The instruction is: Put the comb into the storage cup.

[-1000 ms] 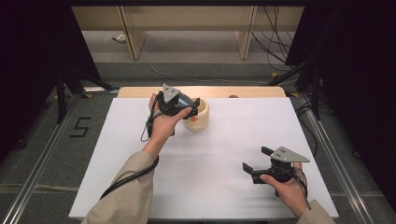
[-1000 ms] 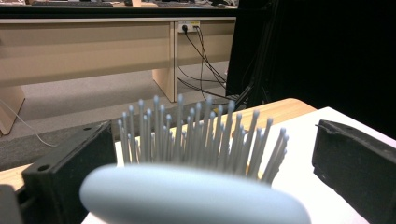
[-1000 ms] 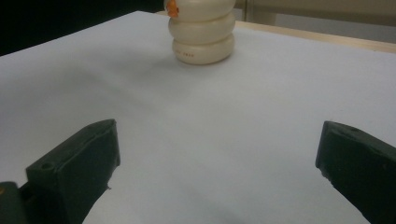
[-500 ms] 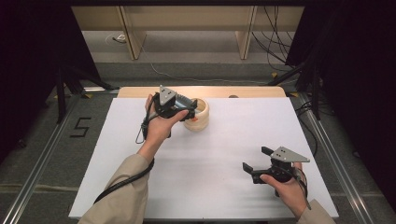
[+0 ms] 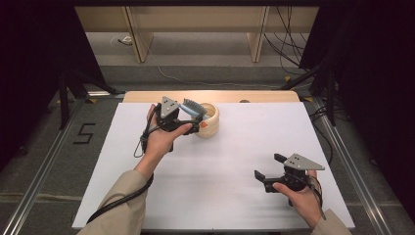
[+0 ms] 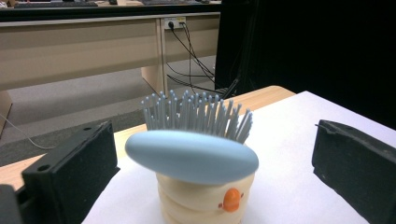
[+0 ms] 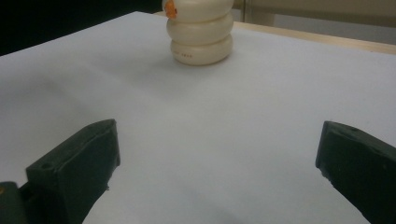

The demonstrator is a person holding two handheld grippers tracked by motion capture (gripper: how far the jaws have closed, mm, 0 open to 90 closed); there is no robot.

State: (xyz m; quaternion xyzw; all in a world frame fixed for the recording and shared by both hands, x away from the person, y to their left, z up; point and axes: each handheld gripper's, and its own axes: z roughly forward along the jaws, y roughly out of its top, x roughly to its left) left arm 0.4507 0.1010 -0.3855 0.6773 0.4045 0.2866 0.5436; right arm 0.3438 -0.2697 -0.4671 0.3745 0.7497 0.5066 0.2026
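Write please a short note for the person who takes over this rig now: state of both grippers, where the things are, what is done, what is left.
Left gripper: open, at the cream holder near the table's far edge, jaws wide on either side of it.
Right gripper: open, holding nothing, low over the near right of the table.
Blue brush: sits in the top of the holder, bristles up, leaning; no jaw touches it.
Done: the brush is in the holder and appears released.
Left: probably draw the left gripper clear without tipping the brush, and check that it sits steady.
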